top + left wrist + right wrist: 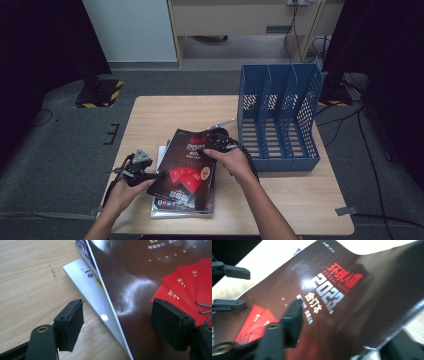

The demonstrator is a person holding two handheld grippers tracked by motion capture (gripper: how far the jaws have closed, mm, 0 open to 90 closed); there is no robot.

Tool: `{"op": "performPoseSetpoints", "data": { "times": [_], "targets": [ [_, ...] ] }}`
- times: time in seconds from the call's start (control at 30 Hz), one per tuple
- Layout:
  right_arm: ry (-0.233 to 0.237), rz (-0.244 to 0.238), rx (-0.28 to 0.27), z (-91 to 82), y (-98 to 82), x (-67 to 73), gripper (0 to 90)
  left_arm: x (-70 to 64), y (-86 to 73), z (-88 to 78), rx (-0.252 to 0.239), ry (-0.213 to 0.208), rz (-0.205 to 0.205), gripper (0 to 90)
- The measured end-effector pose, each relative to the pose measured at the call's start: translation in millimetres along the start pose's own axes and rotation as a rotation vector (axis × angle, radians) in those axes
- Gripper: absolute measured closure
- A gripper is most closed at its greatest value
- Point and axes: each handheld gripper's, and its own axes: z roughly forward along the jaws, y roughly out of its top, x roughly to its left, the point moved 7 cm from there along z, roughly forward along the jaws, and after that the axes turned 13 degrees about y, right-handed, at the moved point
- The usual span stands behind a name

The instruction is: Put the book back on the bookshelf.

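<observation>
1. A dark magazine (187,167) with red cards printed on its cover lies on top of a small stack of books (161,207) on a wooden table (300,200), toward the near edge.
2. In the high view the magazine's far end is lifted off the stack and its near end rests on it.
3. The right gripper (220,141) is at the magazine's raised far edge, just beside the blue file rack (280,117).
4. In the right gripper view one jaw lies over the cover by the white "2023" print and the other sits under the magazine's edge; the cover (352,302) bends upward there.
5. The magazine is between the right jaws and they appear to pinch it, though the blur leaves the contact of the lower pad unclear.
6. The left gripper (141,169) sits at the left side of the stack, near the magazine's near left corner.
7. In the left gripper view its jaws stand apart: one pad hangs over bare table beside a white book (92,292), the other rests over the red cards on the cover (130,290).
8. The edge of the magazine and of the white book runs between the left jaws, which do not squeeze it.
9. The file rack stands upright on the far right part of the table, with its three slots open toward the person.
</observation>
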Motion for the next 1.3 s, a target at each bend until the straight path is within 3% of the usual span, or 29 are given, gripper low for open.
{"op": "performPoseSetpoints", "data": {
  "times": [0.1, 0.27, 0.37, 0.47, 0.53, 0.6, 0.67, 0.87, 1.0, 1.3],
  "targets": [
    [-0.008, -0.001, -0.038, -4.5, 4.6, -1.0, 70.1, 0.3, 0.0, 0.2, 0.003, -0.005, -0.005, 25.5],
    [0.003, -0.004, -0.045, -8.4, 6.3, 2.7, 74.8, 0.2, 1.2, -0.2, 0.001, 0.000, 0.012, 25.2],
    [0.017, -0.002, -0.080, -11.5, 11.0, 6.6, 78.5, 3.1, 6.1, -0.4, -0.003, 0.019, 0.012, 20.7],
    [0.040, -0.013, -0.119, -19.2, 22.2, 12.2, 81.7, 10.7, 21.5, -6.1, -0.052, -0.013, -0.037, 18.1],
    [0.038, -0.043, -0.131, -28.0, 35.0, 20.1, 84.9, 21.1, 38.6, -12.9, -0.084, -0.012, -0.023, 14.4],
    [0.042, -0.056, -0.138, -32.2, 41.3, 24.6, 86.0, 23.6, 43.3, -14.4, -0.092, -0.014, -0.025, 13.1],
    [0.047, -0.091, -0.155, -41.8, 56.3, 36.2, 87.0, 31.4, 61.6, -18.6, -0.128, -0.047, -0.019, 11.3],
    [0.058, -0.148, -0.161, -53.2, 73.6, 52.6, 87.1, 42.1, 83.3, -21.1, -0.164, -0.041, 0.014, 10.6],
    [0.075, -0.201, -0.166, -61.1, 84.8, 65.6, 87.1, 48.2, 97.2, -22.0, -0.199, -0.082, -0.028, 10.0],
    [0.114, -0.295, -0.190, -88.4, 110.3, 92.9, 87.1, 65.6, 123.1, -38.0, -0.256, -0.106, -0.027, 6.9]
  ]
}}
